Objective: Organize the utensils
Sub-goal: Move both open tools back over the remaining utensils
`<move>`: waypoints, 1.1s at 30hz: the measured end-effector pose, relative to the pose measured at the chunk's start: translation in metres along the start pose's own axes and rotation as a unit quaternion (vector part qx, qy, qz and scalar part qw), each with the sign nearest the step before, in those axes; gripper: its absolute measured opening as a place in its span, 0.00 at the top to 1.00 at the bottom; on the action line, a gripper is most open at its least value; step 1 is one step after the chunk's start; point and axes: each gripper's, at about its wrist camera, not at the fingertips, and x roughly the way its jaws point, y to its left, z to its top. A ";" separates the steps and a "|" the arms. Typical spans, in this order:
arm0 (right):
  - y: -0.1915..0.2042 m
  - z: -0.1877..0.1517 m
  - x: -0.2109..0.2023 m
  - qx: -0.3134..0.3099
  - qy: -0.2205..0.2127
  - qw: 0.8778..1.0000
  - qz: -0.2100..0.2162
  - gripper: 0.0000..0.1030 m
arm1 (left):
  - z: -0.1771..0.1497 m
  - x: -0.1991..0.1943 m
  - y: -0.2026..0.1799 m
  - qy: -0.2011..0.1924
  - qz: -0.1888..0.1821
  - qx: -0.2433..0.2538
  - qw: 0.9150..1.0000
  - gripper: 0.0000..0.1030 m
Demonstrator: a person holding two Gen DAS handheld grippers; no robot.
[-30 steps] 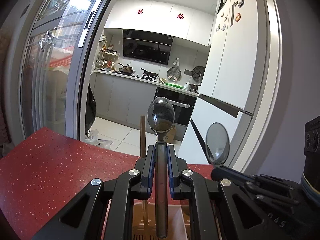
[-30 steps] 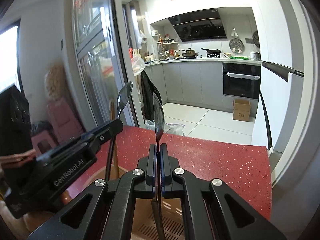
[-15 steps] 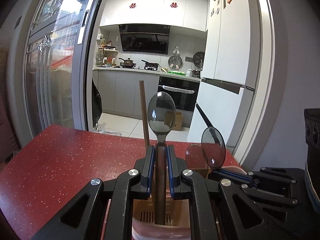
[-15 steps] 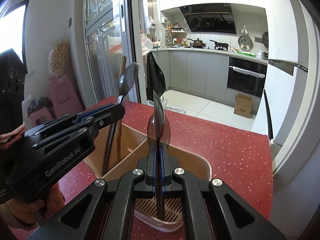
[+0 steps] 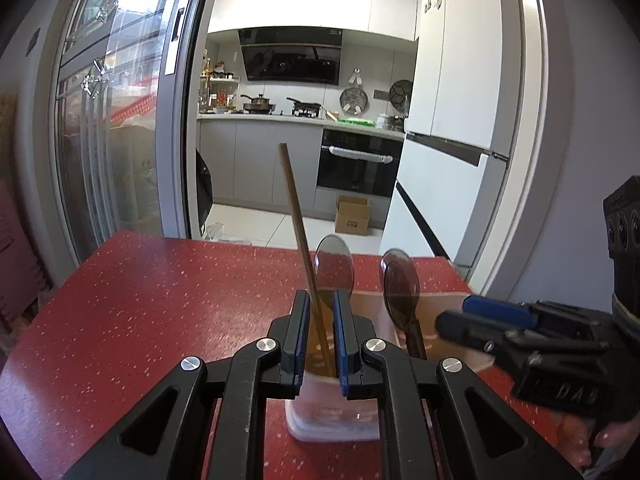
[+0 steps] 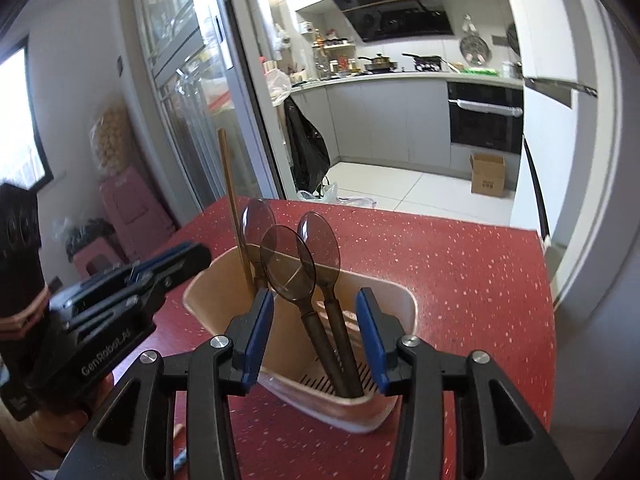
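A tan utensil holder stands on the red table. In it are three smoky translucent spoons and a wooden chopstick. My right gripper hangs over the holder's near side. Its jaws are opening and stand wide, and two spoon handles show between them untouched. My left gripper points at the holder with a narrow gap between its pads. A spoon and the chopstick stand just beyond its tips, unpressed. From the right wrist, the left gripper sits left of the holder.
The red speckled table ends a short way behind the holder, with a kitchen floor beyond. A glass sliding door is at the left and a white fridge at the right. A person's hand holds the right gripper.
Both grippers came down to the holder. The spoon has left my left jaws and stands in the holder. The right jaws have spread and let their spoon go into the holder.
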 end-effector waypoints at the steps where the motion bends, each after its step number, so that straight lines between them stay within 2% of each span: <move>1: 0.001 -0.002 -0.005 0.005 0.001 1.000 -0.001 0.52 | -0.001 -0.003 0.001 0.006 0.002 0.001 1.000 0.60; 6: 0.011 -0.014 -0.029 0.022 0.014 1.000 -0.010 0.45 | -0.013 -0.025 0.009 0.047 -0.005 -0.008 0.999 0.60; 9: 0.016 -0.030 -0.044 0.046 0.028 0.998 -0.009 0.37 | -0.026 -0.042 0.016 0.070 -0.008 -0.013 0.997 0.60; 16: 0.028 -0.083 -0.068 0.091 0.089 0.992 -0.017 0.36 | -0.063 -0.080 0.035 0.110 -0.009 -0.018 0.994 0.60; 18: 0.033 -0.098 -0.072 0.093 0.105 0.990 -0.027 0.35 | -0.074 -0.088 0.041 0.120 -0.007 -0.022 0.992 0.11; 19: 0.035 -0.107 -0.074 0.095 0.115 0.988 -0.031 0.35 | -0.079 -0.093 0.044 0.128 -0.004 -0.028 0.991 0.00; 20: 0.038 -0.113 -0.076 0.096 0.121 0.987 -0.033 0.35 | -0.085 -0.101 0.047 0.118 0.002 -0.033 0.992 0.00; 23: 0.045 -0.135 -0.083 0.097 0.139 0.985 -0.037 0.32 | -0.104 -0.111 0.048 0.131 0.007 -0.018 0.991 0.00; 27: 0.056 -0.162 -0.090 0.090 0.166 0.981 -0.043 0.32 | -0.138 -0.110 0.050 0.171 0.024 -0.002 0.985 0.00; 33: 0.075 -0.194 -0.097 0.064 0.192 0.978 -0.051 0.32 | -0.177 -0.103 0.059 0.225 0.042 -0.015 0.973 0.00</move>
